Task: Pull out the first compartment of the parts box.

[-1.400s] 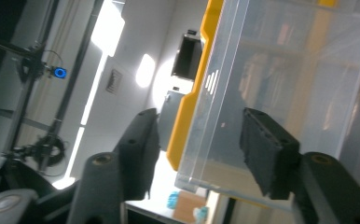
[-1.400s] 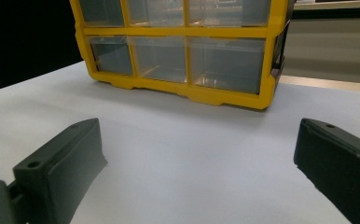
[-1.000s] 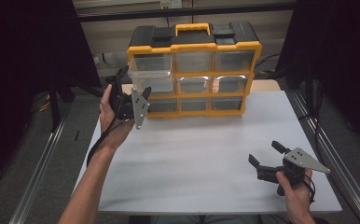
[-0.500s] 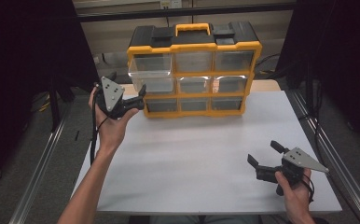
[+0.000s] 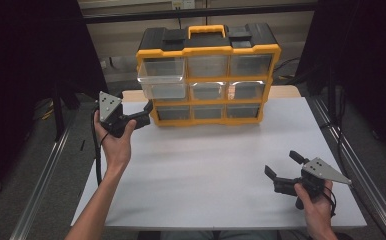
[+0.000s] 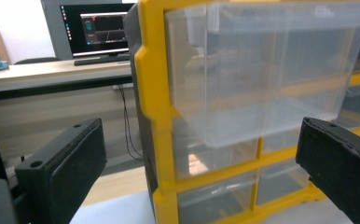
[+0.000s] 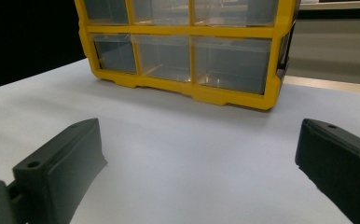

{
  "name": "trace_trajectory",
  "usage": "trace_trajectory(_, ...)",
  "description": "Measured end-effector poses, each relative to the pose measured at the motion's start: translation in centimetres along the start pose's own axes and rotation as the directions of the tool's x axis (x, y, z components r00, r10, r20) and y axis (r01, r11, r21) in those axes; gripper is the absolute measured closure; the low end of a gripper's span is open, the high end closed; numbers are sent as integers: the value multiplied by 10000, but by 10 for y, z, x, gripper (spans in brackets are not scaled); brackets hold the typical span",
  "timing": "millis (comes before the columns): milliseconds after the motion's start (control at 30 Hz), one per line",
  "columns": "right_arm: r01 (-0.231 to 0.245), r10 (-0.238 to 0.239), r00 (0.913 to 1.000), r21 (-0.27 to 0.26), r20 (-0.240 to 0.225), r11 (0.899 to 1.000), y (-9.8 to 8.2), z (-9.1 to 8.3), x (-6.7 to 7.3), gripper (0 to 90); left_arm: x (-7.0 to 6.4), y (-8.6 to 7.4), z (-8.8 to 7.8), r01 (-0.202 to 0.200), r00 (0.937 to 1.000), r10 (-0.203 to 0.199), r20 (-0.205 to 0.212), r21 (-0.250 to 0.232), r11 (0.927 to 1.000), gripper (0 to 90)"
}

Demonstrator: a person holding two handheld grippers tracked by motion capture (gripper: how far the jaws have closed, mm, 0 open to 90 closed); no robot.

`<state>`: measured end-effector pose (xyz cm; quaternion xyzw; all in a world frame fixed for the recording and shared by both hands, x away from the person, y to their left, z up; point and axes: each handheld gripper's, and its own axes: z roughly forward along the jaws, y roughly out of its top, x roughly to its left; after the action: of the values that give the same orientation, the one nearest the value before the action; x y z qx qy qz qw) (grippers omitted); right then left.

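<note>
Since the earlier frame the left gripper (image 5: 140, 111) has dropped lower and swung over so the grey plate on top faces the camera, now sitting just off the bottom left corner of the yellow organizer (image 5: 208, 75), and its jaws have just been opening with nothing between them. In the left gripper view those jaws stand wide, one on each side of the frame, with the top-left drawer (image 6: 266, 70) straight ahead and close. That drawer is clear plastic, pulled out partway so it sticks past the yellow frame, and it looks empty as far as the clear walls let you see. From the high view the same drawer (image 5: 162, 77) juts forward from the upper left slot while the other drawers sit flush. The organizer stands upright at the far edge of the white table (image 5: 211, 165), with a black top and an orange carry handle. The right gripper (image 5: 281, 167) hasn't budged, held low near the front right corner of the table, well apart from the organizer, jaws spread wide and empty, pointing across the bare table toward the bottom row of drawers (image 7: 187, 58).
</note>
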<state>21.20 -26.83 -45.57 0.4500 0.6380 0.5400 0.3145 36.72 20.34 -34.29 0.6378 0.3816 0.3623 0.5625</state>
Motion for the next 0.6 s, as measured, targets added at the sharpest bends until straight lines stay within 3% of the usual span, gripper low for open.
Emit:
trace_trajectory(133,18,-18,10000,-31,7,10000,0,1,1,0,-1,-9,-3,125,9998,-127,134,196,9997,21)
trace_trajectory(300,12,-12,10000,-48,32,10000,0,1,1,0,-9,-26,-5,-331,9994,333,-24,493,9982,24)
trace_trajectory(400,8,-8,10000,-4,1,10000,0,1,1,0,-11,-32,-9,-221,9997,218,66,396,9990,30)
trace_trajectory(500,0,0,10000,-7,-34,10000,0,1,1,0,-15,-42,-17,-371,9985,383,-380,309,9988,50)
trace_trajectory(600,32,-32,10000,17,-44,10000,0,1,1,1,-16,-49,-22,-492,9982,502,-317,295,9984,51)
